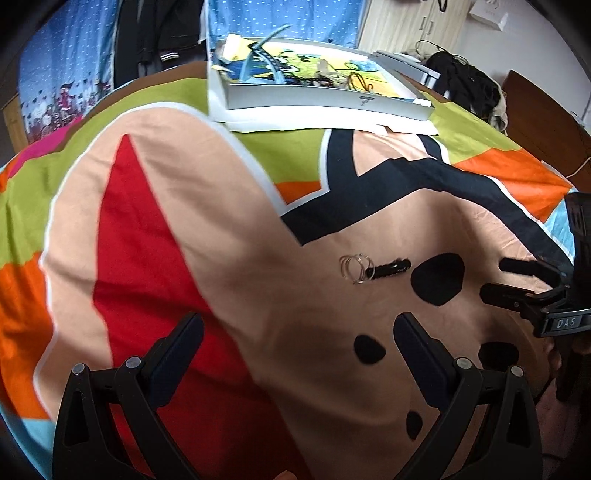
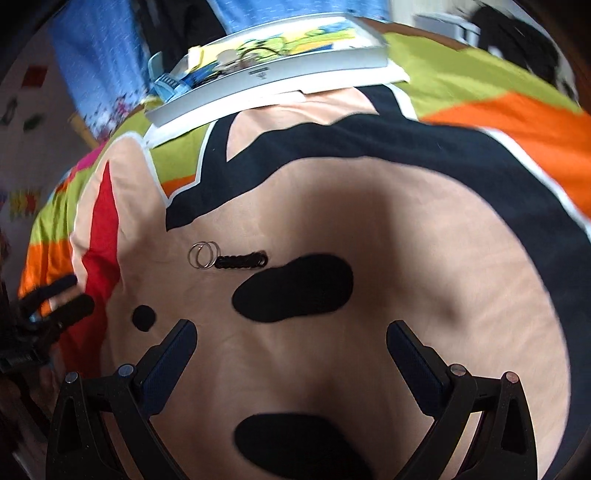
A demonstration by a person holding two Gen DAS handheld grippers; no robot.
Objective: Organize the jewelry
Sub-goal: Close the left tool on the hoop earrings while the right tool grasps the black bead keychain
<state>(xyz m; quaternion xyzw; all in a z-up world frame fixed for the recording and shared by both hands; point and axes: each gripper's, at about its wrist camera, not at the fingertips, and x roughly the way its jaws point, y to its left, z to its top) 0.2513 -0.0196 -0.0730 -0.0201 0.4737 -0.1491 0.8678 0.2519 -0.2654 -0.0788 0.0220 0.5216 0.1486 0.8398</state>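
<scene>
**Both grippers empty above the bed, jewelry not yet picked up**

Left hand-held gripper [image 1: 299, 325]: fingers spread wide, nothing between them, held above the red and peach part of the bright patchwork-print bedspread [image 1: 177, 229]. Seen from the left wrist, at about two o'clock from its tips: a small cluster of thin silver wire rings [image 1: 355, 268] touching a short black beaded chain [image 1: 390, 267], lying flat on peach cloth beside a black blotch of the print.

Right hand-held gripper [image 2: 291, 332]: likewise wide open and empty. From the right wrist, the same rings [image 2: 202, 255] and chain [image 2: 242, 260] at about eleven o'clock, near but apart from the fingertips.

Step in hand, by judgement: the approach before a pick. Next move likely to call for lowering one gripper over the thin pieces and pinching close to the cloth without gathering fabric; soft bedding likely to give under pressure.

At twelve o'clock, well apart: a shallow white rectangular tray [image 1: 325, 101] holding cords and small items too blurred to name. Beyond: blue dotted curtain [image 1: 258, 16], pale cupboard doors [image 1: 417, 22], dark clothing heaped at the bed's far right.
</scene>
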